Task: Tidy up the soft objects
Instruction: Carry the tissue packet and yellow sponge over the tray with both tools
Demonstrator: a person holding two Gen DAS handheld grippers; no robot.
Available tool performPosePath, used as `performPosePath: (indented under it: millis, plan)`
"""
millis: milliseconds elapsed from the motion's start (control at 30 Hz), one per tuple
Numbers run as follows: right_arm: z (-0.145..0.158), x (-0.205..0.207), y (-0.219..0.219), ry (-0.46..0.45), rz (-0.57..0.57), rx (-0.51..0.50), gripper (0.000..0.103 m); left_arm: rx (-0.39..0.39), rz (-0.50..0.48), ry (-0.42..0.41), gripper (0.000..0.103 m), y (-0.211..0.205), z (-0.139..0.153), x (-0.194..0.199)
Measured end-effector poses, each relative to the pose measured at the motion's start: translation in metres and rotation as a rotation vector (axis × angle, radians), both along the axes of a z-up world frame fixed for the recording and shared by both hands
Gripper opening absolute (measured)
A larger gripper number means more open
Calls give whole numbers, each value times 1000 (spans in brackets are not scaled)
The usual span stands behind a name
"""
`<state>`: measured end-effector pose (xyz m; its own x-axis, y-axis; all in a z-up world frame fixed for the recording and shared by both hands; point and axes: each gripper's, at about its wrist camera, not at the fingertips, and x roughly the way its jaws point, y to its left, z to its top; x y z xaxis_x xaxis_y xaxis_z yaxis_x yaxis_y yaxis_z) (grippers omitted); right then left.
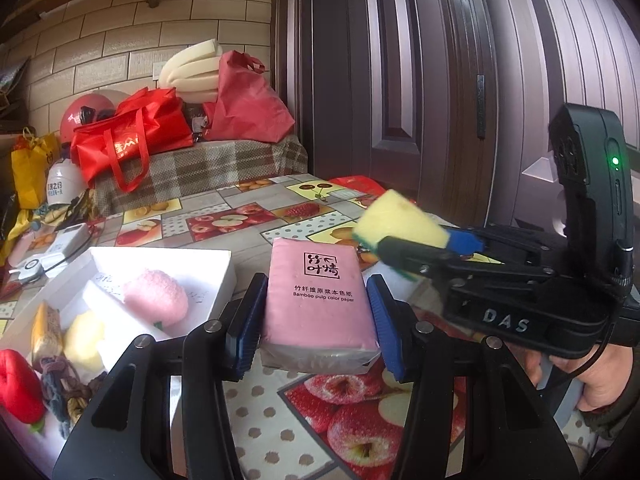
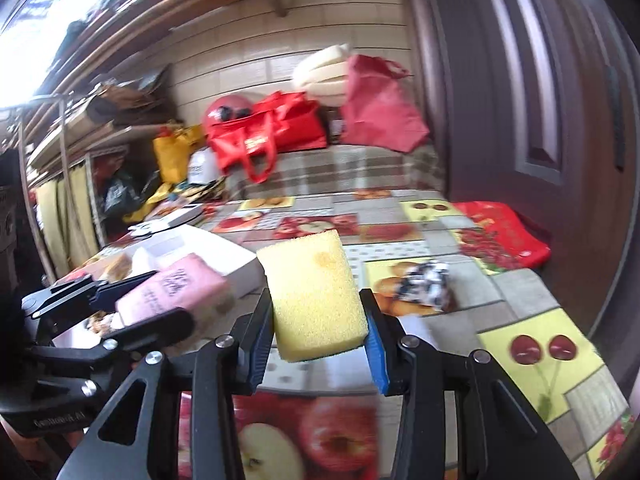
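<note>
My left gripper (image 1: pixel 316 320) is shut on a pink tissue pack (image 1: pixel 318 300) and holds it above the fruit-print tablecloth. It also shows at the left of the right wrist view (image 2: pixel 172 300). My right gripper (image 2: pixel 318 340) is shut on a yellow sponge (image 2: pixel 316 296) with a green underside; the sponge also shows to the right of the pack in the left wrist view (image 1: pixel 400 220). A white box (image 1: pixel 224 276) at the left holds a pink plush strawberry (image 1: pixel 156 296), a pale yellow soft piece (image 1: pixel 84 340), a red plush (image 1: pixel 20 388) and knotted cord.
A crumpled black-and-white wrapper (image 2: pixel 424 284) lies on the table to the right. A red bag (image 2: pixel 504 236) lies flat at the far right by the dark door. Red bags (image 1: pixel 132 136), a helmet and foam pads sit on a plaid bench behind the table.
</note>
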<state>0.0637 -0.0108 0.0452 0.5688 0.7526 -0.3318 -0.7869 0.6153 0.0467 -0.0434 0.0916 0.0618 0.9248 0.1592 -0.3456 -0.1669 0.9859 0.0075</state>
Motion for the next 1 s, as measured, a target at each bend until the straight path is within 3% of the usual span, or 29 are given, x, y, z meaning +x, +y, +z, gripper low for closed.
performPosePath:
  millis: [300, 500, 1000]
  plan:
    - [-2, -25, 31, -24, 70, -24, 41, -41, 32, -16, 50, 20, 0, -31]
    - [-4, -38, 46, -32, 113, -37, 41, -26, 63, -20, 50, 29, -1, -47]
    - [-7, -81, 95, -61, 266, -69, 42, -50, 260, -51, 50, 101, -6, -98]
